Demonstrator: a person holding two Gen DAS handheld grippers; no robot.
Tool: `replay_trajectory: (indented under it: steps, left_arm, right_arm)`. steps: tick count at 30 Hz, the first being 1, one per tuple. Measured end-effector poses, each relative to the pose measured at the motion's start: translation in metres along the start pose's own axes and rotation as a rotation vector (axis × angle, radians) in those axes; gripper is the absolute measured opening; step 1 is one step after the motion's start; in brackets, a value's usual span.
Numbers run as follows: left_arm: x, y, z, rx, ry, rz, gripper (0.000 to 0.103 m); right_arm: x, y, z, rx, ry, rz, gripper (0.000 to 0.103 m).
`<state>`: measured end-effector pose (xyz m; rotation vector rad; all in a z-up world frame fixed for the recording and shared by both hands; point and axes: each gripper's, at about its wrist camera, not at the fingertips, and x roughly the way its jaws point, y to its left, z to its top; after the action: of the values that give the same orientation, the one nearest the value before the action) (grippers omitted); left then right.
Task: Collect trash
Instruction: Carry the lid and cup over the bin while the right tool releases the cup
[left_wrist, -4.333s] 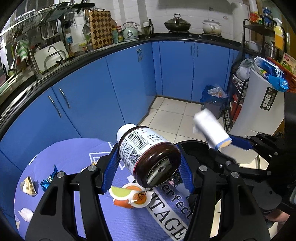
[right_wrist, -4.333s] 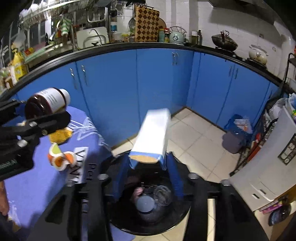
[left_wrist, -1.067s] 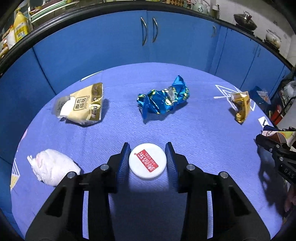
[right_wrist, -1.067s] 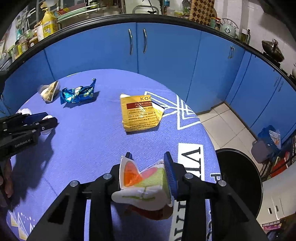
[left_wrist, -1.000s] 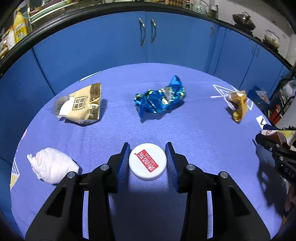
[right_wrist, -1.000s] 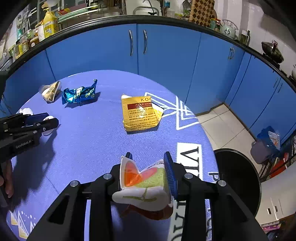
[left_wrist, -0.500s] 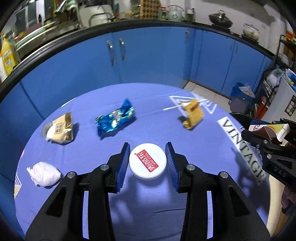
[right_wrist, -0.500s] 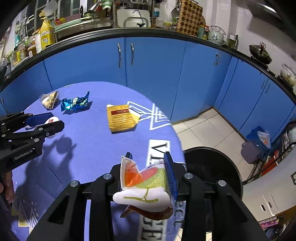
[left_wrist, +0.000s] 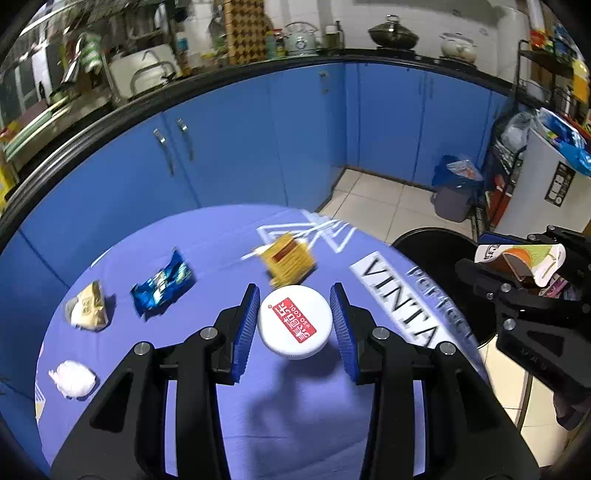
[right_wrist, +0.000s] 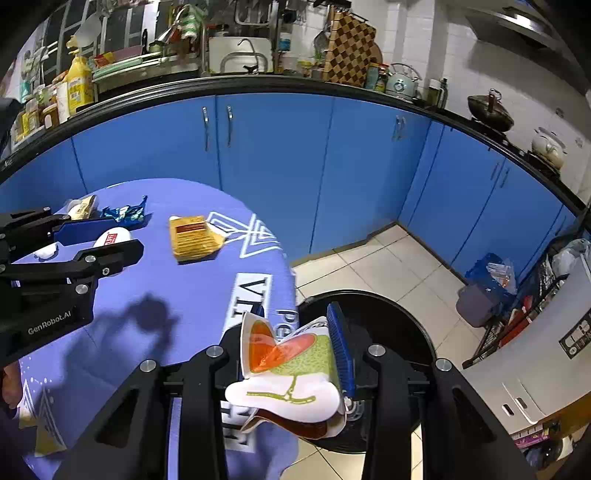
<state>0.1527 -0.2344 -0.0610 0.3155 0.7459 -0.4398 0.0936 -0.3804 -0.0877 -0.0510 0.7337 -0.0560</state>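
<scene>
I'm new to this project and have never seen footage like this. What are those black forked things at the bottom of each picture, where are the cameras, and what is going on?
There is no robot here. A person holds a hand tool in each hand; each tool has two fingers with blue pads and a wide-angle camera looking forward along them.

In the left tool's view, the left gripper grips a white round lid with a red label. The other tool shows at the right edge.

In the right tool's view, the right gripper grips a crumpled paper cup, over the edge of a black trash bin on the floor.

Still lying on the round table's blue cloth: a yellow packet, a blue wrapper, a beige packet and a white crumpled wad.
</scene>
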Motion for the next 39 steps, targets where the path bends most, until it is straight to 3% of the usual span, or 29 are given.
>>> replay_trajectory:
  steps: [16,39]
  left_arm:
    - [0.005,-0.062,0.026,0.096,-0.025,-0.039,0.041]
    - [0.023,-0.09,0.059,0.101,-0.022,-0.065,0.041]
  right_arm:
    - [-0.005,-0.045,-0.007,0.054,-0.022,-0.046,0.035]
    - [0.007,-0.077,-0.002,0.096,-0.047,-0.061,0.037]
